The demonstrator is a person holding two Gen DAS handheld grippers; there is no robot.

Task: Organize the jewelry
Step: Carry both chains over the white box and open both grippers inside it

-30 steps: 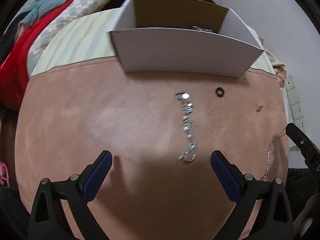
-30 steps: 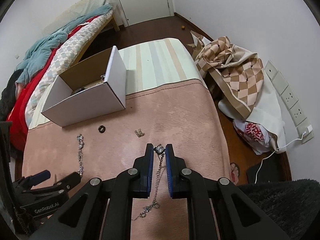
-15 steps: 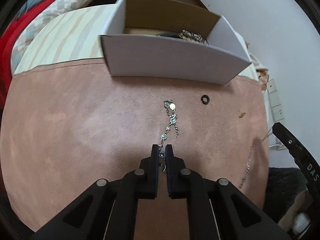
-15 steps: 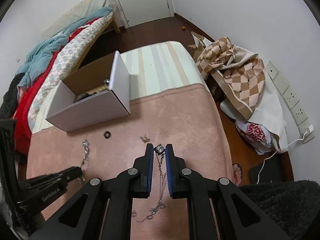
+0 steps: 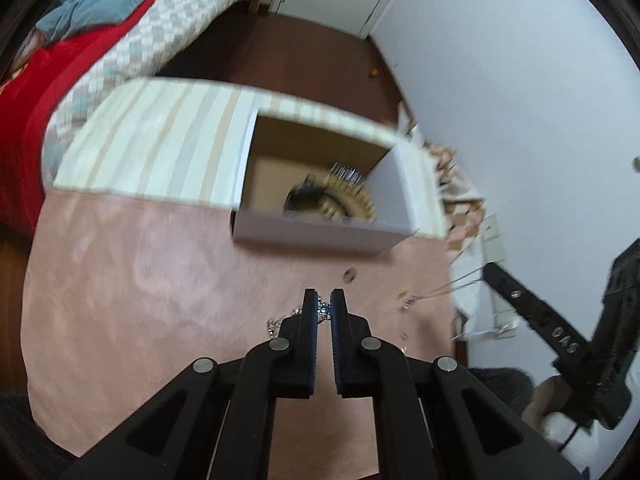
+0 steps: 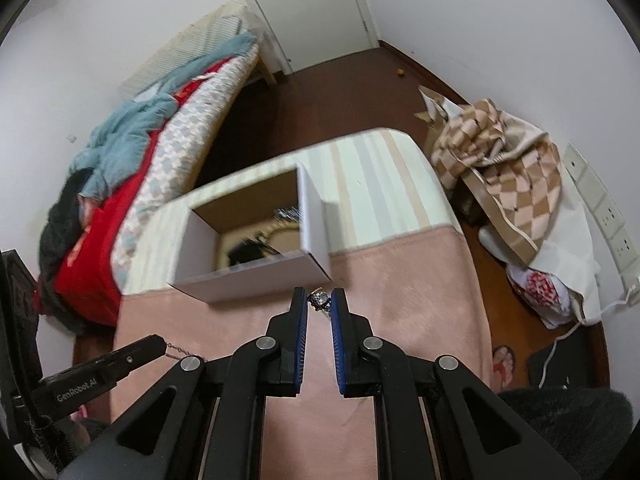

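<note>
My left gripper is shut on a silver bracelet that hangs from its tips above the pink cloth. My right gripper is shut on a thin necklace, pinched at its pendant; its chain shows in the left wrist view. An open white cardboard box stands ahead of both grippers, with gold and dark jewelry inside. The box also shows in the right wrist view. A small black ring and a small gold piece lie on the cloth near the box.
The pink cloth covers the near part of a striped mattress. A bed with red and blue bedding lies to the left. A checked cloth heap and wall sockets are to the right.
My left gripper closed on the bracelet and lifted it off the cloth. Both grippers have risen and moved toward the box with their chains.
</note>
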